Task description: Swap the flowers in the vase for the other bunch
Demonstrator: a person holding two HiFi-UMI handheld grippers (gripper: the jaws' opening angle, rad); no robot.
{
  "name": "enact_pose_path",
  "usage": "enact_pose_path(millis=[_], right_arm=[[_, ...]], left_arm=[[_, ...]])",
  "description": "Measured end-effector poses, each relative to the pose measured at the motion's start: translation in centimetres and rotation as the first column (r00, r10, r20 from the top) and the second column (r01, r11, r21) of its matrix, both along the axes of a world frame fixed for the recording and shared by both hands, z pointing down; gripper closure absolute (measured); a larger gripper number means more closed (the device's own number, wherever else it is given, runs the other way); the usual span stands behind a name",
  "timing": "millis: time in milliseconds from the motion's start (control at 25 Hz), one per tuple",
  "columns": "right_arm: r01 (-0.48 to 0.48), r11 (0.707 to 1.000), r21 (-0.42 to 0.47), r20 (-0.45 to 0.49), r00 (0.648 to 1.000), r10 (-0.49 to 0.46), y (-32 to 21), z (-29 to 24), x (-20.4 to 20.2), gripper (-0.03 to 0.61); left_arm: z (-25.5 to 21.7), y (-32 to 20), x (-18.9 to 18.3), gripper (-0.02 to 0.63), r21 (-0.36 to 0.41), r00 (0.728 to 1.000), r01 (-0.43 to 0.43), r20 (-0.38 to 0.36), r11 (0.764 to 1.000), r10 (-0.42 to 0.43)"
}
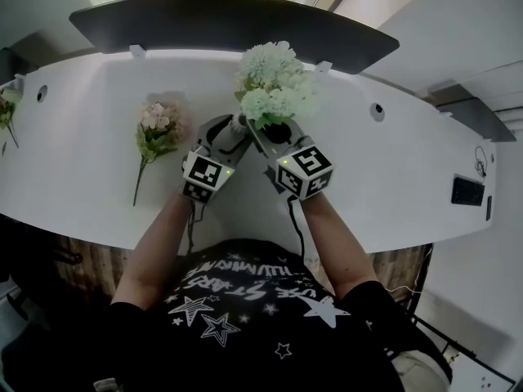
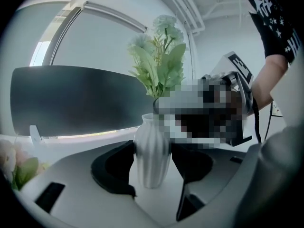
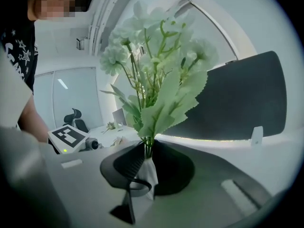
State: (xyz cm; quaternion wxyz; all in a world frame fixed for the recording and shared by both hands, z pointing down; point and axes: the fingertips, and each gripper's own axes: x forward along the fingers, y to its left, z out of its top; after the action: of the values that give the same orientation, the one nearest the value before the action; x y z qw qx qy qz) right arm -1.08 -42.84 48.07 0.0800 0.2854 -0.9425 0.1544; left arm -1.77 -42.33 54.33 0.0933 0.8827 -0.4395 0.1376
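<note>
A white ribbed vase [image 2: 152,156] stands on the white table [image 1: 392,162], and my left gripper [image 2: 153,148] is shut on its body, one pad on each side. A white-and-green flower bunch [image 1: 274,84] rises from the vase mouth. My right gripper [image 3: 147,151] is shut on the bunch's stems [image 3: 148,146] just above the vase neck [image 3: 148,175]. In the head view, both grippers meet below the blooms, left gripper [image 1: 237,127] and right gripper [image 1: 271,133], and they hide most of the vase. A pink flower bunch [image 1: 157,129] lies flat on the table to the left.
A dark curved panel [image 1: 229,19] runs along the table's far edge. A small flower sprig [image 1: 6,113] lies at the far left edge. A black device [image 1: 467,190] sits near the right end. The person's body is close against the near edge.
</note>
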Motion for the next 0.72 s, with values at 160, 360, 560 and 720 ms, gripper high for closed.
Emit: enact_pose_path(millis=[160, 360, 560, 720], right_arm=[[-0.028, 0.999, 0.020, -0.015, 0.999, 0.029, 0.1, 0.0, -0.1, 0.523], [-0.063, 0.998, 0.020, -0.042, 0.997, 0.064, 0.6, 0.1, -0.1, 0.461], [-0.115, 0.993, 0.008, -0.043, 0.992, 0.115, 1.5, 0.4, 1.0, 0.434], [-0.152, 0.988, -0.001, -0.041, 0.988, 0.152, 2.5, 0.4, 1.9, 0.434]], left_arm=[[0.0, 0.0, 0.0, 0.357, 0.000, 1.000, -0.001, 0.000, 1.000, 0.001], [0.1, 0.1, 0.0, 0.357, -0.006, 1.000, -0.006, 0.004, 1.000, 0.006], [0.1, 0.1, -0.1, 0.357, -0.016, 1.000, -0.011, -0.011, 1.000, 0.011], [0.2, 0.3, -0.2, 0.357, -0.011, 1.000, -0.019, 0.014, 1.000, 0.019]])
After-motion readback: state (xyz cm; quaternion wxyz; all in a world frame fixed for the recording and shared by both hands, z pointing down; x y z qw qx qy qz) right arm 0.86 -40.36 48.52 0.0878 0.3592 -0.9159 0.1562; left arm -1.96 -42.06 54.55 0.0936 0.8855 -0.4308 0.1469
